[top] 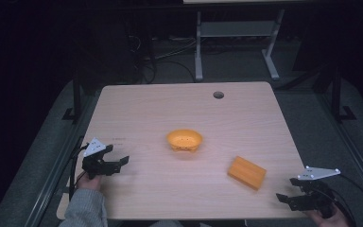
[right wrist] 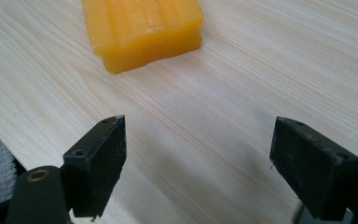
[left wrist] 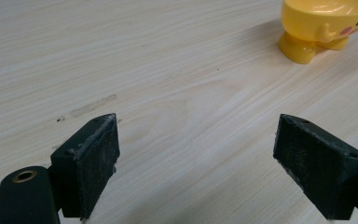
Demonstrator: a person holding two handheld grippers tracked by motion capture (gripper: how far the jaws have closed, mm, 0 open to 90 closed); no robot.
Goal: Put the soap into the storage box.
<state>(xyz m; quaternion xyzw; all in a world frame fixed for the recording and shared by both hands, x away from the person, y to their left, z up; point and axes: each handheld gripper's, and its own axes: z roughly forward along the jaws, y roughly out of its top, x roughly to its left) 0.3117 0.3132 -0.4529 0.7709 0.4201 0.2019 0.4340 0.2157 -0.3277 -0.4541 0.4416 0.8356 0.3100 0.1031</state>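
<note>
Near edge, left: left gripper (top: pixel 116 160) held low over the table (top: pixel 142 109) by a hand (top: pixel 86 180) in a grey sleeve (top: pixel 84 208). Jaws spread wide, nothing between them, bare wood grain underneath in the left gripper view (left wrist: pixel 193 154). Grey three-cornered plate on top, cable trailing off the near-left side.

Near edge, right: right gripper (top: pixel 286 198) held at the near-right corner, jaws pointing left across the table. Jaws spread wide and empty in the right gripper view (right wrist: pixel 196 158); table edge and grey floor visible at the lower left of that view. Grey plate on top, cable looping to the right.

Just beyond the right gripper, toward the middle: orange block (top: pixel 247 172) lying flat on the table, turned at an angle to the near edge. Ridged top and stepped side visible in the right gripper view (right wrist: pixel 142 30). Apart from both grippers.

Farther, at table centre: yellow bowl (top: pixel 184 140) standing upright, apart from the block. Stubby feet and a small painted face on its side visible in the left gripper view (left wrist: pixel 326 25).

Far side, right of centre: round cable hole (top: pixel 218 95) in the table.

Beyond the table: white desk frame (top: pixel 236 42) and loose cables on a dark floor.
</note>
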